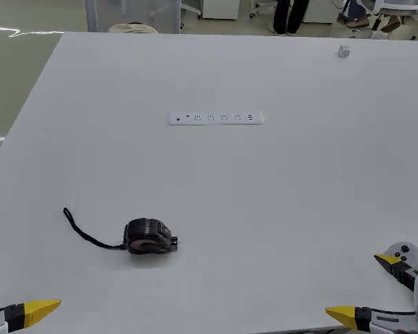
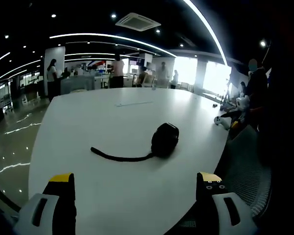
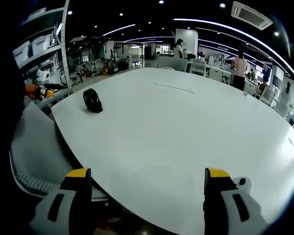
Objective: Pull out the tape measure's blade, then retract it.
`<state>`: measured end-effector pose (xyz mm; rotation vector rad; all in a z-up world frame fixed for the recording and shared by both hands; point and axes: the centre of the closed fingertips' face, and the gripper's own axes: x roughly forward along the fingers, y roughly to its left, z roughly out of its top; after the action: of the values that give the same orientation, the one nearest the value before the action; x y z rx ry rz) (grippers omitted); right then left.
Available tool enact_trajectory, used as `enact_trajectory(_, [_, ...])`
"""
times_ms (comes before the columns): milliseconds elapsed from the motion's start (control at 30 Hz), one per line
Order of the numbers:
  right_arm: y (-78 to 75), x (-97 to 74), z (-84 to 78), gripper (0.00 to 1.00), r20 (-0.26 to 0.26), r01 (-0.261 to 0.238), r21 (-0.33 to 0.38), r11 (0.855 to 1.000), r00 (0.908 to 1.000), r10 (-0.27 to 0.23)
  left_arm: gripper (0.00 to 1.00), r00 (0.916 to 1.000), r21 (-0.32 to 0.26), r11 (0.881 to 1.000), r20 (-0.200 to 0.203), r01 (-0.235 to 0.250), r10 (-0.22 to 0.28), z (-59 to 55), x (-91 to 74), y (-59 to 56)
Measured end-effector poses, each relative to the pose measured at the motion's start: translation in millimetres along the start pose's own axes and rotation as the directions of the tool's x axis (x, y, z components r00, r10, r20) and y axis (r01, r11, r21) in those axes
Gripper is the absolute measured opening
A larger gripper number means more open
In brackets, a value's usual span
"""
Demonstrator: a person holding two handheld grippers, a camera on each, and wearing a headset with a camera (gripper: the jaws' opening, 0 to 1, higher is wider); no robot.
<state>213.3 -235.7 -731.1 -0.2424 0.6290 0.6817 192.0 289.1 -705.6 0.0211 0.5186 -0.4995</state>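
tape measure [image 1: 150, 236] sits near-left on table [image 1: 279, 195], blade in, strap [image 1: 90, 239] trailing left. left gripper [image 2: 137, 178] & right gripper [image 3: 146, 174] both wide, empty. best: left gripper pins case, right gripper nips blade hook [image 1: 174, 242], pulls straight.

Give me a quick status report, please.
Left gripper open, right gripper open. Tape measure lies on table, blade in. Power strip well beyond it.

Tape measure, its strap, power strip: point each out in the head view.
tape measure [image 1: 149, 236], head view, middle of its case.
strap [image 1: 82, 232], head view, midway along the cord.
power strip [image 1: 216, 117], head view, centre of its top face.
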Motion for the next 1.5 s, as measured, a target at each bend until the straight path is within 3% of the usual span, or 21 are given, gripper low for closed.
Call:
enact_trajectory(333, [4.3, 11.4, 9.9, 0.99, 0.003, -0.036, -0.025, 0.999, 0.9993, 0.036, 1.0, 0.9988, 0.041, 0.998, -0.008, 0.049, -0.049, 17.3, 19.0, -5.6])
enact_trajectory(433, [9.4, 17.2, 16.3, 0.98, 0.009, -0.063, -0.044, 0.997, 0.9979, 0.064, 0.97, 0.9967, 0.076, 0.995, -0.045, 0.071, -0.068, 21.3, 29.4, -9.0])
enact_trajectory(567, [16.0, 24.9, 21.8, 0.97, 0.008, -0.089, -0.059, 0.994, 0.9959, 0.09, 0.96, 0.994, 0.137, 0.986, -0.065, 0.096, -0.088, 31.6, 42.7, -13.3])
enact_trajectory(833, [29.0, 43.5, 37.3, 0.94, 0.003, -0.148, -0.108, 0.983, 0.9888, 0.15, 0.94, 0.9823, 0.237, 0.954, -0.085, 0.182, -0.167, 61.3, 69.7, -30.1])
enact_trajectory(1200, [43.4, 64.1, 66.4, 0.9, 0.019, -0.2, -0.16, 0.967, 0.9785, 0.205, 0.91, 0.9473, 0.355, 0.88, -0.174, 0.315, -0.269, 77.9, 104.3, -57.8])
enact_trajectory(1300, [46.1, 68.2, 71.2, 0.89, 0.02, -0.21, -0.169, 0.963, 0.9761, 0.217, 0.9, 0.9371, 0.37, 0.863, -0.2, 0.343, -0.286, 78.0, 110.6, -59.8])
enact_trajectory(1500, [53.3, 74.8, 80.1, 0.88, 0.015, -0.238, -0.193, 0.952, 0.9694, 0.245, 0.88, 0.905, 0.405, 0.816, -0.284, 0.412, -0.316, 72.5, 117.4, -65.4])
